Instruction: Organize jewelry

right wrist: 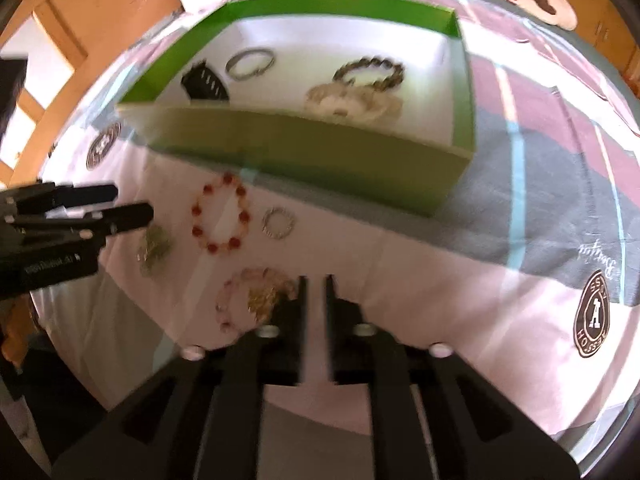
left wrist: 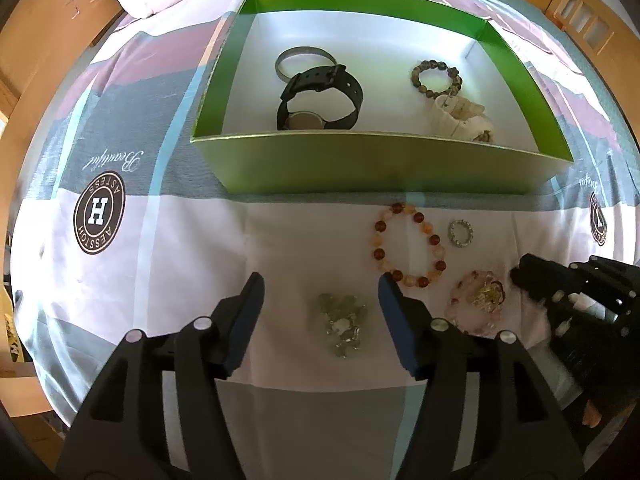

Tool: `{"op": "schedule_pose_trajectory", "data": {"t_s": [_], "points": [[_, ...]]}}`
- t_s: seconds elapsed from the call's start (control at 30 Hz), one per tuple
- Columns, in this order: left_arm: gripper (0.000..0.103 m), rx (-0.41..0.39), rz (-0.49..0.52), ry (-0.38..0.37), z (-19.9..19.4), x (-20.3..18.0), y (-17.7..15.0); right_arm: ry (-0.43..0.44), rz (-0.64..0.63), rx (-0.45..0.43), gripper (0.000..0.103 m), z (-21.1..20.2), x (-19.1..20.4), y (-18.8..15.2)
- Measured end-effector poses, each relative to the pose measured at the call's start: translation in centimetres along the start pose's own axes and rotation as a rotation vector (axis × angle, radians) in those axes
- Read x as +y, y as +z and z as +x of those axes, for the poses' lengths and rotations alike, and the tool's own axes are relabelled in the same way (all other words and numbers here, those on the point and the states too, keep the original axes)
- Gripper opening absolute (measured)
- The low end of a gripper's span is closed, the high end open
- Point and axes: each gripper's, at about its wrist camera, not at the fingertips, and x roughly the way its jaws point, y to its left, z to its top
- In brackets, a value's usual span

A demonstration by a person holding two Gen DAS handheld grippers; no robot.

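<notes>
Green cardboard forms the walls of the box (left wrist: pixel 360 168) in which part of the jewelry has already been laid: a grey bangle (left wrist: pixel 304 58) at about eleven o'clock on its white floor, a black watch (left wrist: pixel 320 98) just below it and overlapping it, a dark beaded bracelet (left wrist: pixel 436 78) at about two o'clock, and a pale cream piece (left wrist: pixel 460 118) at about four o'clock, touching the beads.

Four pieces are seen left on the bedsheet (left wrist: pixel 120 280), outside the box. In the left wrist view an amber beaded bracelet (left wrist: pixel 408 244) lies near the front wall, a small silver ring (left wrist: pixel 460 233) lies just beside it at three o'clock, a pink-and-gold bracelet (left wrist: pixel 478 302) lies at about five o'clock from the amber one, and a bunched green bracelet (left wrist: pixel 344 320) lies at about seven o'clock from it.

The left gripper (left wrist: pixel 320 296) is held with its jaws well apart; the green bracelet lies between them on the sheet, untouched by the pads, and nothing is held. The right gripper (right wrist: pixel 316 292) is open only by a narrow gap and empty, its left finger right at the edge of the pink-and-gold bracelet.

By this count the task is judged roughly half done: four pieces stored, four to be moved.
</notes>
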Motion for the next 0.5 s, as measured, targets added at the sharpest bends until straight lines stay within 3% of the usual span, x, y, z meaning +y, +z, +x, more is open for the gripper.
{"op": "schedule_pose_trajectory", "data": {"t_s": [0.17,0.2,0.27,0.5], "points": [[0.062,-0.003,0.023,0.016,0.1,-0.6,-0.1,-0.044,-0.058,0.024,0.027,1.4,1.3,-0.9],[0.062,-0.006,0.030,0.021,0.1,-0.6,-0.1,-0.047,-0.065,0.021,0.025,1.2,1.4,-1.0],[0.062,-0.021,0.049,0.040,-0.1,-0.9,-0.1,-0.031,-0.065,0.017,0.009,1.0,1.5,-0.9],[0.063,-0.082,0.123,0.085,-0.9,-2.2,-0.4,-0.034,0.008,-0.067,0.007,-1.0,0.1,-0.3]]}}
